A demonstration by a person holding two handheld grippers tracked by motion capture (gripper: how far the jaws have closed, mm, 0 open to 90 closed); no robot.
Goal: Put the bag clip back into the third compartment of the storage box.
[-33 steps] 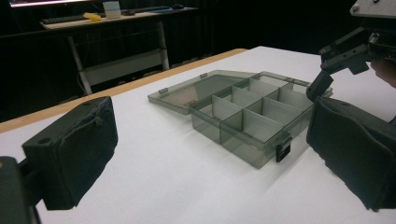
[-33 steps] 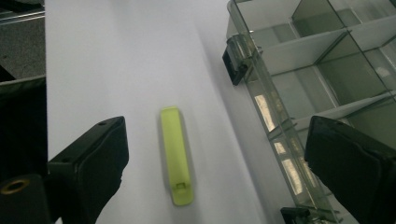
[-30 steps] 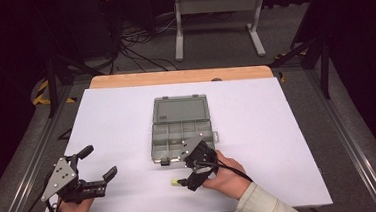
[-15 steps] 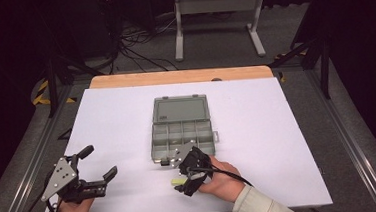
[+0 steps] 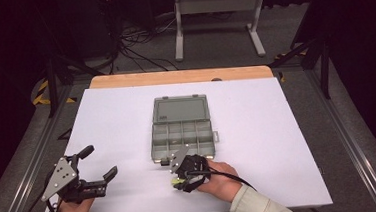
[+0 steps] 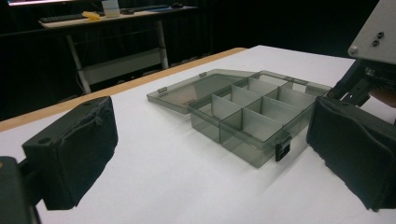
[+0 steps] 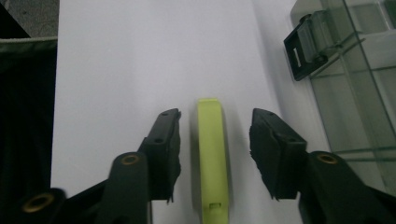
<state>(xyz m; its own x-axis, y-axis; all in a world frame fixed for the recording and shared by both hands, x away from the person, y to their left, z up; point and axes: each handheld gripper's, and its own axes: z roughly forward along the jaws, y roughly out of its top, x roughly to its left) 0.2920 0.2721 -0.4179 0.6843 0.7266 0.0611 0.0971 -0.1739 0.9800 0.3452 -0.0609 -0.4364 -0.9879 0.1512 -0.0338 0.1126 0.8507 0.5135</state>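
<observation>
Left gripper (image 5: 101, 182) idle, jaws wide, empty. Right gripper (image 7: 212, 149) straddles yellow-green plastic strip (image 7: 212, 158) lying flat on white table (image 5: 278, 130) just beside open compartment box (image 5: 182, 131); jaws have just been closing, pads not touching. Step: grasp. Next: close fully, lift level.

White table (image 5: 288, 129), metal stand (image 5: 216, 6) and tangled cables (image 5: 139, 44) on the floor beyond.

Yellow-green plastic strip (image 7: 212, 163): flat on white table, just beside front edge of open compartment box.
</observation>
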